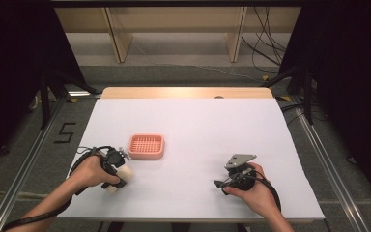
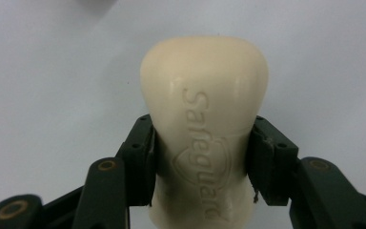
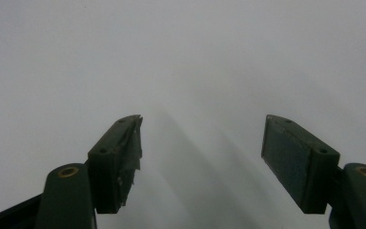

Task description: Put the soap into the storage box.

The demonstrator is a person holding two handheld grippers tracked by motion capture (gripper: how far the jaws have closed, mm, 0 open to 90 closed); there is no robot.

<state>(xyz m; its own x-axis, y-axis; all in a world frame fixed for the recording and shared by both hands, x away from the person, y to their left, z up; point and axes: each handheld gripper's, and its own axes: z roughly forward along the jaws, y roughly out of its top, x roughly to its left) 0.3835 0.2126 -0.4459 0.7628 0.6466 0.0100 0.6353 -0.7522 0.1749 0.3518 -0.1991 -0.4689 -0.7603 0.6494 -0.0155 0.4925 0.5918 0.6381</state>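
Note:
A cream bar of soap (image 2: pixel 205 119), stamped "Safeguard", is clamped between the two black jaws of my left gripper (image 2: pixel 202 157). From above, that soap (image 1: pixel 121 177) and my left gripper (image 1: pixel 115 168) sit at the front left of the white table, just below and left of a pink slotted soap dish (image 1: pixel 147 146). My right gripper (image 1: pixel 227 181) rests at the front right with a grey three-cornered plate on top. Its own camera shows that right gripper (image 3: pixel 202 152) with jaws wide apart over bare white surface, nothing between them.
The white sheet (image 1: pixel 198 125) covers the table, with a wooden strip (image 1: pixel 186 93) showing at its far edge. Metal rails and cables run along the floor on both sides. A wooden shelf frame stands beyond the table.

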